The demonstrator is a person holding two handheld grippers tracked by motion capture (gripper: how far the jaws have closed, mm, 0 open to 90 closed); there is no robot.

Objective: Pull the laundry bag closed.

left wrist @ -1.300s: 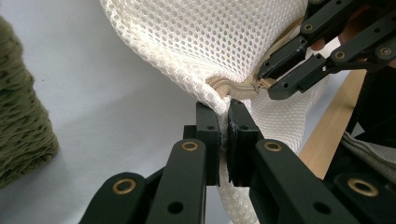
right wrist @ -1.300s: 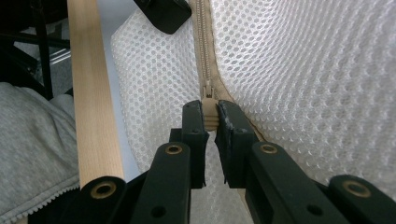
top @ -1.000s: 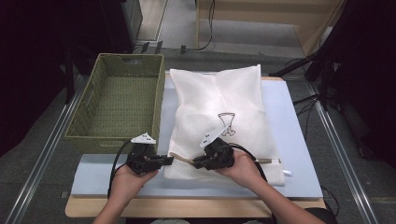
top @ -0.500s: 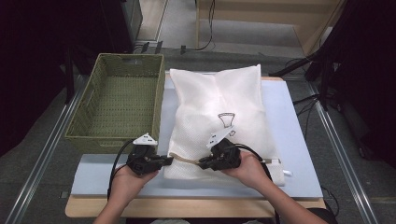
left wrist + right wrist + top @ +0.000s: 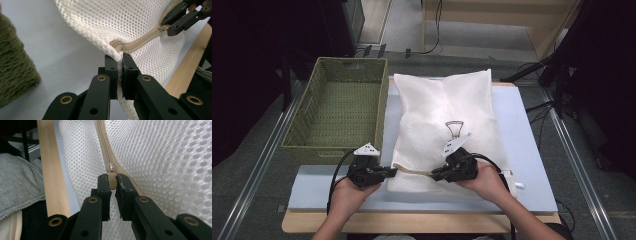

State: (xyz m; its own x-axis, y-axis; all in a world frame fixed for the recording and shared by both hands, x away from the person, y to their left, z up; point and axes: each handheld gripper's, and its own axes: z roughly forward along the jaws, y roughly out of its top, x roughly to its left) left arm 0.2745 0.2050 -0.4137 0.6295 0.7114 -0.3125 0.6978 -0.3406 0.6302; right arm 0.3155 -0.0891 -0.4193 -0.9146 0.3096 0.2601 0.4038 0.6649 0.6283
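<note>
A white mesh bag (image 5: 442,110) lies on the blue-grey mat (image 5: 522,145), its beige zipper (image 5: 413,171) along the near edge. My left gripper (image 5: 393,171) is shut on the bag's edge at the zipper's left end; in the left gripper view the fabric (image 5: 120,22) bunches just ahead of the left gripper (image 5: 119,62). My right gripper (image 5: 433,175) is shut on the beige zipper pull (image 5: 112,181), clamped between the fingertips of the right gripper (image 5: 113,182). The zipper tape (image 5: 103,142) runs away ahead of it. The left gripper view also shows the right gripper (image 5: 172,22) on the zipper (image 5: 140,42).
A green woven basket (image 5: 332,148) stands left of the bag, close to my left gripper, and its wall (image 5: 15,75) shows in the left gripper view. The table's wooden front edge (image 5: 51,170) runs just behind the hands. Cables and dark stands lie beyond the table.
My right gripper has slid to the right along the zipper with the pull in its grip, so more beige zipper shows between the two grippers. The left gripper has stayed put.
</note>
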